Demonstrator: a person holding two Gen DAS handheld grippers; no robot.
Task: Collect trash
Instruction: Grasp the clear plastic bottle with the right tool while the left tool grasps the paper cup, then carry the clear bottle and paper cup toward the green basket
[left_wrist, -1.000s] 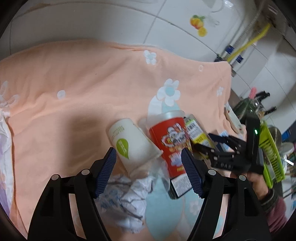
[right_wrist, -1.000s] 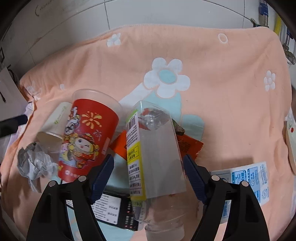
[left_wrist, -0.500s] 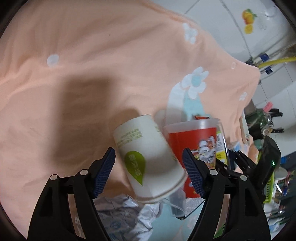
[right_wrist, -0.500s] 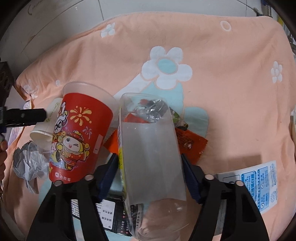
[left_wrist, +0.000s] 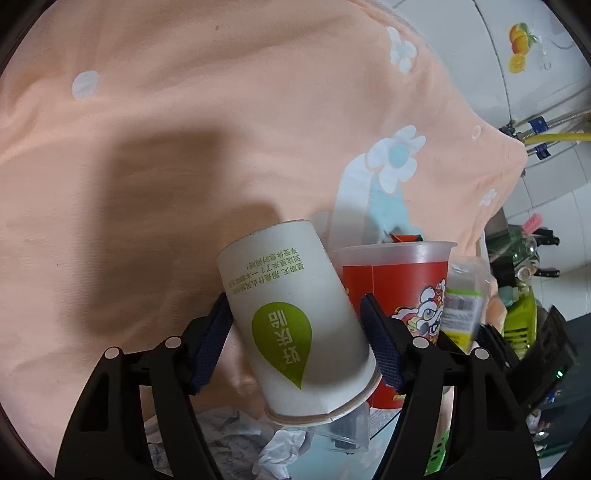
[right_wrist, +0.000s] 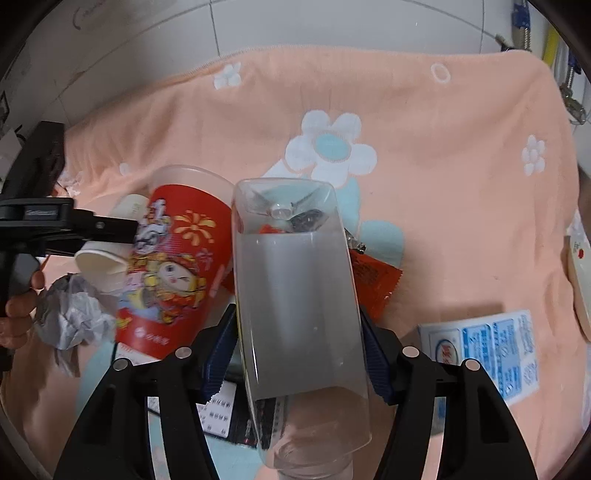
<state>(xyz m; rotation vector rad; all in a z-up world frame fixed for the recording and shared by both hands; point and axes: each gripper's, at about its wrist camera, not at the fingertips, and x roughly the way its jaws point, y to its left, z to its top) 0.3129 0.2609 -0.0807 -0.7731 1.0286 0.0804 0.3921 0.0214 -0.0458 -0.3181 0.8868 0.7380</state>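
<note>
My left gripper (left_wrist: 295, 339) is shut on a white paper cup (left_wrist: 295, 325) with a green leaf mark, bottom pointing away, rim toward the camera. The cup also shows in the right wrist view (right_wrist: 103, 254). My right gripper (right_wrist: 299, 350) is shut on a clear plastic bottle (right_wrist: 299, 302), base pointing away, held above the cloth. A red plastic cup (right_wrist: 173, 266) with cartoon print lies between them; it also shows in the left wrist view (left_wrist: 399, 295). Crumpled paper (right_wrist: 70, 314) lies at the left.
An orange flowered cloth (right_wrist: 443, 184) covers the table. A red snack wrapper (right_wrist: 376, 280), a blue-white packet (right_wrist: 487, 343) and a dark printed packet (right_wrist: 229, 410) lie on it. White tiled wall behind. Kitchen items and a green rack (left_wrist: 521, 317) stand at the right.
Both grippers closed: the left on the paper cup, the right on the bottle. Both items now sit lifted between the pads.
</note>
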